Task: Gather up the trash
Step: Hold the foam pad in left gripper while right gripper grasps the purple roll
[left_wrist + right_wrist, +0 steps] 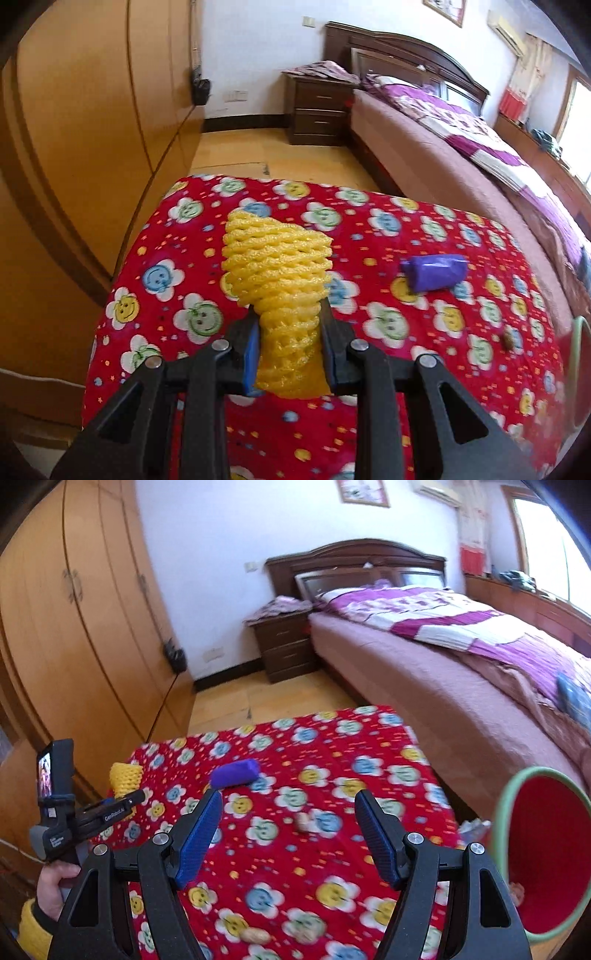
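Observation:
My left gripper (289, 314) is shut on a yellow foam fruit net (277, 258) and holds it over the table with the red flower-print cloth (406, 350). The right wrist view shows that gripper (125, 801) with the net (125, 775) at the table's left edge. A purple wrapper (434, 271) lies on the cloth to the right; it also shows in the right wrist view (234, 772). My right gripper (288, 805) is open and empty above the cloth. A peanut shell (302, 821) lies between its fingers and another (255, 936) nearer. A red bin with a green rim (539, 853) stands at the right.
A wooden wardrobe (74, 646) stands to the left. A bed with purple bedding (461, 635) and a dark nightstand (288, 646) lie beyond the table. The bin's rim (580, 332) shows at the right edge of the left wrist view, with a small brown scrap (509, 339) near it.

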{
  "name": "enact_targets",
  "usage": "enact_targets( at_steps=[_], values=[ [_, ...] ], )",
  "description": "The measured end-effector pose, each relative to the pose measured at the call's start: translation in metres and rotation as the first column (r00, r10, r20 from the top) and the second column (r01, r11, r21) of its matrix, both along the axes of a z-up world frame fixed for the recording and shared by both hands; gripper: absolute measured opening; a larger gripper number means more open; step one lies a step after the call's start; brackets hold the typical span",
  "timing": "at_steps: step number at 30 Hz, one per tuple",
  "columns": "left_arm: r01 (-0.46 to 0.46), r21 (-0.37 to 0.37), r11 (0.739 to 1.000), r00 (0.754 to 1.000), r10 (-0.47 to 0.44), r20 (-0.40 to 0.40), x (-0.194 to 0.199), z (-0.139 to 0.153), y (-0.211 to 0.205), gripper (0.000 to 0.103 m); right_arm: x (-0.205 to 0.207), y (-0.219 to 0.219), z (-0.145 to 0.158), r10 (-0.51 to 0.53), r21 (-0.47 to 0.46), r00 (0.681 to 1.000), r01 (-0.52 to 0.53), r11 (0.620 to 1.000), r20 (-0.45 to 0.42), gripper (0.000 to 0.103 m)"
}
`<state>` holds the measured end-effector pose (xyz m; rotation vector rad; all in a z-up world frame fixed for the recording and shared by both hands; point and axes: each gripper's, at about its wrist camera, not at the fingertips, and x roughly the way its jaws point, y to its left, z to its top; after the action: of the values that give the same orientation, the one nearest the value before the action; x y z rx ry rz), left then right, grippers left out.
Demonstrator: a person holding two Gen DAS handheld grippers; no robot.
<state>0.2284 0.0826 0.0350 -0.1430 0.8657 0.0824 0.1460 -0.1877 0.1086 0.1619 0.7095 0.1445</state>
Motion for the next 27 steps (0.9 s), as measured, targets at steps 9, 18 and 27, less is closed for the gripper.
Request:
enact_targets(
  at_steps=[9,18,27],
  values=[
    [-0.097,-0.004,0.995,0.995,0.097,0.008,0.001,-0.026,0.029,0.028,0.063,0.042,-0.037,0.050,-0.014,0.998,-0.050,0.999,-0.030,0.075],
    [-0.119,-0.029,0.993,0.993,0.119,0.009,0.002,-0.035,0.037,0.028,0.108,0.079,-0.073,0.123,-0.039,0.986,-0.128,0.991,-0.110,0.075],
    [-0.116,-0.051,0.992,0.993,0.116,0.004,0.003,-0.039,0.040,0.028,0.132,0.105,-0.097,0.148,-0.078,0.978,-0.160,0.984,-0.145,0.081]
  ],
)
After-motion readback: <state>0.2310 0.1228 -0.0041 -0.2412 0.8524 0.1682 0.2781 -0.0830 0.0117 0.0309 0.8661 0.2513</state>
